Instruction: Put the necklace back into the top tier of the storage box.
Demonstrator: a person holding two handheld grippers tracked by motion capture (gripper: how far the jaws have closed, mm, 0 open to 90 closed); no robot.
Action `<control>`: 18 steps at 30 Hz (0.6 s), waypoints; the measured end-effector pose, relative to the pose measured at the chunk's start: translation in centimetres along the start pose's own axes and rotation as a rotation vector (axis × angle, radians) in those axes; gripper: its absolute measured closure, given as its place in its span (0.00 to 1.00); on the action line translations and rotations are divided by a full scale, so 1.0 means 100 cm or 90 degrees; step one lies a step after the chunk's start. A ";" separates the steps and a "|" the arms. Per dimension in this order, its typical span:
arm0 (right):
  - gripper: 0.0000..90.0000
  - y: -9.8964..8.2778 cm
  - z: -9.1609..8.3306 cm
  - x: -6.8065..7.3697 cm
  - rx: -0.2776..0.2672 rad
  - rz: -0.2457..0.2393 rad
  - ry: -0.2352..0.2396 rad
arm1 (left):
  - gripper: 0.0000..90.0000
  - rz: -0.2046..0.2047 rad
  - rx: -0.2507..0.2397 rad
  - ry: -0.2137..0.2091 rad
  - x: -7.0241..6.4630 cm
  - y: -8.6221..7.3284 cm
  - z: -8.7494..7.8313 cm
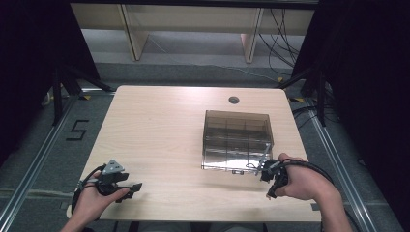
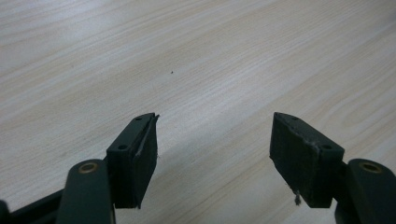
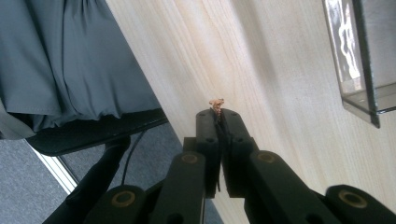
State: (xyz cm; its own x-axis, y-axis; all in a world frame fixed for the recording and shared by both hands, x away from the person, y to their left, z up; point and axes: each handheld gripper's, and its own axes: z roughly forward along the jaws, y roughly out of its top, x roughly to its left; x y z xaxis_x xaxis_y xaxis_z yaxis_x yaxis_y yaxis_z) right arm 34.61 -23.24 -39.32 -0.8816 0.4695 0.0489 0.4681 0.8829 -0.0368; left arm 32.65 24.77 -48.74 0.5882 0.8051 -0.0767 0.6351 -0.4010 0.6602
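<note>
the right gripper (image 3: 218, 114) is pinching a tiny tan scrap (image 3: 216, 102) in jaws pressed tight together, hovering just off the near right corner of the smoky divided box (image 1: 237, 126) — the box lying just beyond it. the left gripper (image 1: 126, 189), jaws gaping and holding nothing, is resting well apart over bare bench (image 1: 159, 130).

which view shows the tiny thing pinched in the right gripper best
The right gripper view: the small tan piece pokes out above the closed tips of the right gripper. The high view has that gripper beside the clear box, the piece too small to tell.
</note>
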 end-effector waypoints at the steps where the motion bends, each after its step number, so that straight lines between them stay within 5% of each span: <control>1: 0.97 0.000 -0.001 -0.001 -0.002 -0.006 0.003 | 0.36 -0.001 0.000 0.001 0.000 0.000 0.000; 18: 0.97 0.004 -0.016 -0.001 -0.018 0.009 -0.013 | 0.36 0.000 0.001 0.000 0.000 0.000 0.000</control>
State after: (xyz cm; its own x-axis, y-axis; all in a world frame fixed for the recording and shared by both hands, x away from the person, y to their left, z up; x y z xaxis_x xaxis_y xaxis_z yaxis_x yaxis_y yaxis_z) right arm 35.02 -22.92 -37.71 -0.8762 0.4812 0.0279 0.4812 0.8766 -0.0085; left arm 32.64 24.76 -48.74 0.5875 0.8056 -0.0765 0.6358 -0.4010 0.6595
